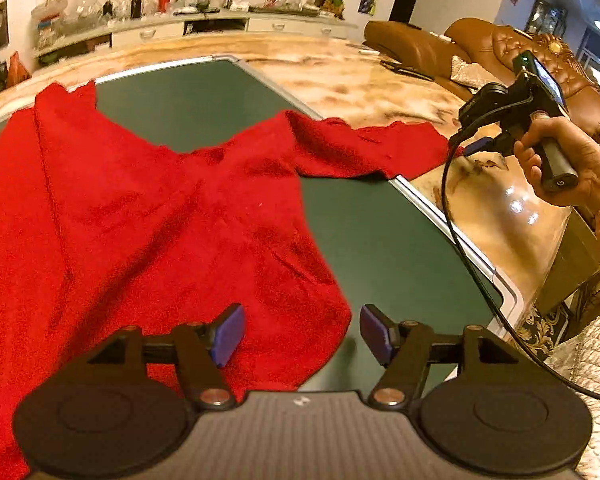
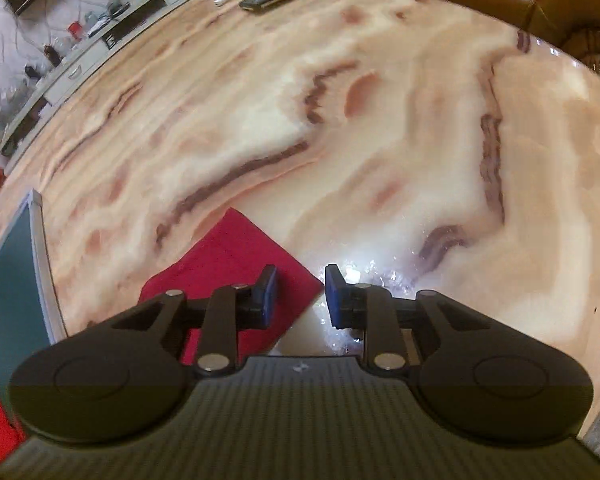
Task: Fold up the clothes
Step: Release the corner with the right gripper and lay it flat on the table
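Left wrist view: red garment (image 1: 148, 208) spread flat on green mat (image 1: 380, 232), sleeve trailing over marble table (image 2: 340, 120). We hold left gripper (image 1: 302, 334) and right gripper (image 2: 300, 296) parted, empty, ready to pinch hem and sleeve end.

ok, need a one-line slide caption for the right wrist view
Right gripper with fingers open above the tip of a red garment's sleeve, which lies past the green mat on the marble table.

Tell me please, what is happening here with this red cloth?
A person holds a gripper in each hand to fold a red garment spread on a green mat. Neither grips it now. The left gripper is open above the hem. The right gripper is open over the sleeve end, which lies past the mat on the marble table.
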Demonstrator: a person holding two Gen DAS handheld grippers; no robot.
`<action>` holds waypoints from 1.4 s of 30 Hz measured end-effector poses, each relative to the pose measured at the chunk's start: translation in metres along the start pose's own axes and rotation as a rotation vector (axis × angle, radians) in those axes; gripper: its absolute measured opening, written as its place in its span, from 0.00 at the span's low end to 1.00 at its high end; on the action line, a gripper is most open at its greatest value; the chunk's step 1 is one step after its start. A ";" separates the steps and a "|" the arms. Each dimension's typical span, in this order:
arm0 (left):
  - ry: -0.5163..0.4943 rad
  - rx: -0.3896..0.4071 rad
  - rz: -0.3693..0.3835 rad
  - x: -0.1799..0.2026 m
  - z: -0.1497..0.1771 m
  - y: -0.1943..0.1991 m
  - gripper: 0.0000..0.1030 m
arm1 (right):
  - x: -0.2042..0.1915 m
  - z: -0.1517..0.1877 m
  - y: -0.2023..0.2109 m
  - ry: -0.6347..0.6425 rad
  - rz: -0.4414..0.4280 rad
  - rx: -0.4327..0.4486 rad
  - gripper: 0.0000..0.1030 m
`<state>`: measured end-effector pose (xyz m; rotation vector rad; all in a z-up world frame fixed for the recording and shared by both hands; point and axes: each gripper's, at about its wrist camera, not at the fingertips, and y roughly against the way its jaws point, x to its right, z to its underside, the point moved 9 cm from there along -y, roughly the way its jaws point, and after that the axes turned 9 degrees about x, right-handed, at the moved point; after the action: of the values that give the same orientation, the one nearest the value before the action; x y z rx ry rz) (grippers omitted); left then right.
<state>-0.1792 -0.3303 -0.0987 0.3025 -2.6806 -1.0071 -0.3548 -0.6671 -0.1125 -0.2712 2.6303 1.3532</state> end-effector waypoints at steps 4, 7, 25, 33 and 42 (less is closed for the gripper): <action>0.017 0.003 0.004 0.001 0.002 0.002 0.03 | -0.001 -0.001 0.007 0.015 -0.040 -0.009 0.05; 0.025 0.018 0.024 -0.001 0.001 0.008 0.01 | 0.003 -0.014 0.019 0.018 -0.050 0.044 0.04; 0.091 -0.097 0.402 0.003 0.027 0.028 0.07 | -0.030 -0.156 -0.011 0.325 0.035 0.209 0.09; 0.122 0.033 0.290 -0.042 0.012 0.054 0.30 | -0.042 -0.137 -0.025 0.228 -0.061 0.194 0.10; 0.330 0.094 -0.123 -0.180 0.010 0.071 0.40 | -0.293 -0.025 0.031 0.502 -0.703 0.027 0.36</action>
<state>-0.0198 -0.2213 -0.0887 0.6027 -2.4348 -0.7849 -0.0798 -0.6455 -0.0059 -1.5290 2.4738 1.0850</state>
